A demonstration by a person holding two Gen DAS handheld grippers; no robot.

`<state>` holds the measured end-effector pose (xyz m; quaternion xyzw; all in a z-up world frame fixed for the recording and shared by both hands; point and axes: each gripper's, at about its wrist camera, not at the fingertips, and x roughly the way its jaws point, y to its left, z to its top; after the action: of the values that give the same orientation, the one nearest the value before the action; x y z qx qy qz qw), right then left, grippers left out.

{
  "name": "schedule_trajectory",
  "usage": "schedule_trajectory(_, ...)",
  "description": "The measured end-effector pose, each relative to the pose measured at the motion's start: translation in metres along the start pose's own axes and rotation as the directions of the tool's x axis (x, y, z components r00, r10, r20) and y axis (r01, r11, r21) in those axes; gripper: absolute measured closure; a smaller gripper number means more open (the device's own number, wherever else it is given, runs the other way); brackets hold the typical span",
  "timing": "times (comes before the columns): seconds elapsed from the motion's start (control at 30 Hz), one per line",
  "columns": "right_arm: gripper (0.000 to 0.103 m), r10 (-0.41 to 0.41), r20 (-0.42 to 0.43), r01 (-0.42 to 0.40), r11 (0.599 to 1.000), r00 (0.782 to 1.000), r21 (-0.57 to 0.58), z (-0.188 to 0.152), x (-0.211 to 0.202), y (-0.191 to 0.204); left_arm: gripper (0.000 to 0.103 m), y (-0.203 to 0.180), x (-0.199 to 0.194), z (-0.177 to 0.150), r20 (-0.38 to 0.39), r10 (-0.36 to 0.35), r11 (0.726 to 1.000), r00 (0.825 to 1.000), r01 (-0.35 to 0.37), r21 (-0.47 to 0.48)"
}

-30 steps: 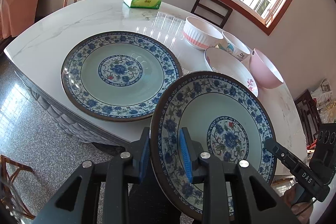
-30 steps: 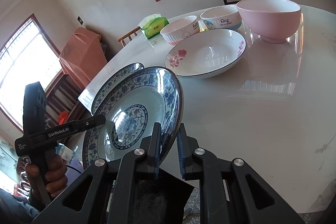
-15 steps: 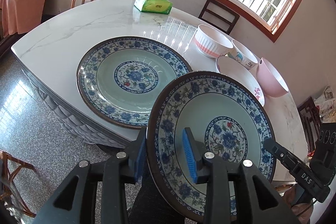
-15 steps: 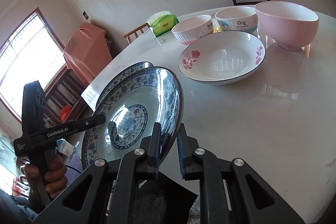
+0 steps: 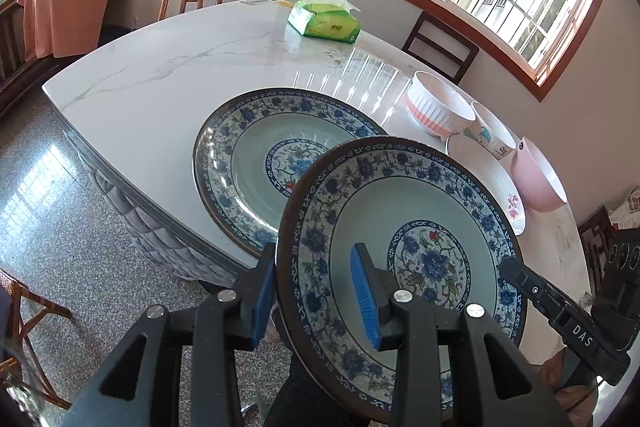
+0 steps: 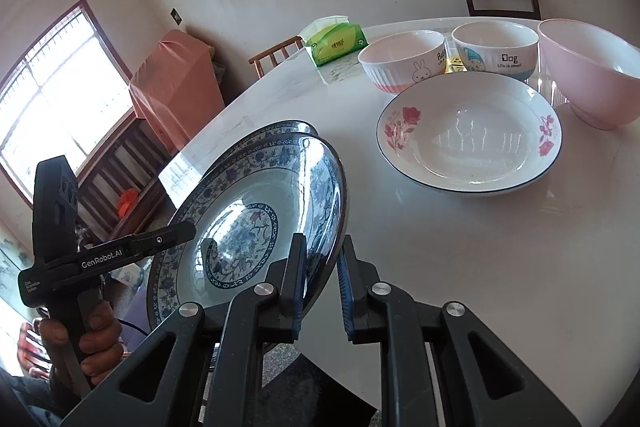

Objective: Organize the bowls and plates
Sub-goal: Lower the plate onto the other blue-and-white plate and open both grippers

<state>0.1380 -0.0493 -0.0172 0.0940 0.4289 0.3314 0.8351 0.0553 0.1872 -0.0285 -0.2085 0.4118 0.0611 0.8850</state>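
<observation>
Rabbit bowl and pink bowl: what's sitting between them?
In the right wrist view, the Dog bowl stands between the rabbit bowl and the pink bowl, behind the rose plate.

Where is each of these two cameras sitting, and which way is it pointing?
Left wrist: rides on the left gripper, looking along its fingers over the held blue plate toward the second blue plate on the table; the right gripper's tip shows at lower right.
Right wrist: rides on the right gripper, clamped on the same plate's opposite rim, facing the floral dish and bowls; the person's left hand shows.
Shared: both blue plates, dish, bowls, tissue pack.
</observation>
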Motion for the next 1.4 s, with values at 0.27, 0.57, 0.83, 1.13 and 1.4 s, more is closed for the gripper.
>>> schedule_trajectory(0.27,0.087,0.001,-0.013,-0.001,0.999,1.0,-0.036,0.012,0.023,0.011,0.067,0.02,0.008,0.013,0.002,0.02,0.999,1.0,-0.02,-0.037)
schedule_trajectory(0.57,0.086,0.001,-0.029,-0.003,0.998,1.0,-0.065,0.027,0.051,0.019,0.067,0.038,0.017,0.036,0.025,0.051,0.997,0.998,-0.05,-0.059)
schedule_trajectory(0.83,0.085,-0.01,-0.022,0.007,0.991,1.0,-0.131,0.039,0.069,0.035,0.067,0.054,0.028,0.054,0.04,0.084,0.994,0.996,-0.081,-0.076)
schedule_trajectory(1.13,0.084,-0.032,-0.011,0.029,0.981,0.999,-0.191,0.045,0.086,0.046,0.067,0.064,0.033,0.065,0.065,0.105,0.991,0.992,-0.099,-0.086)
schedule_trajectory(1.4,0.083,-0.047,-0.029,0.041,0.981,0.998,-0.192,0.044,0.095,0.049,0.067,0.071,0.04,0.065,0.06,0.106,0.99,0.993,-0.1,-0.095)
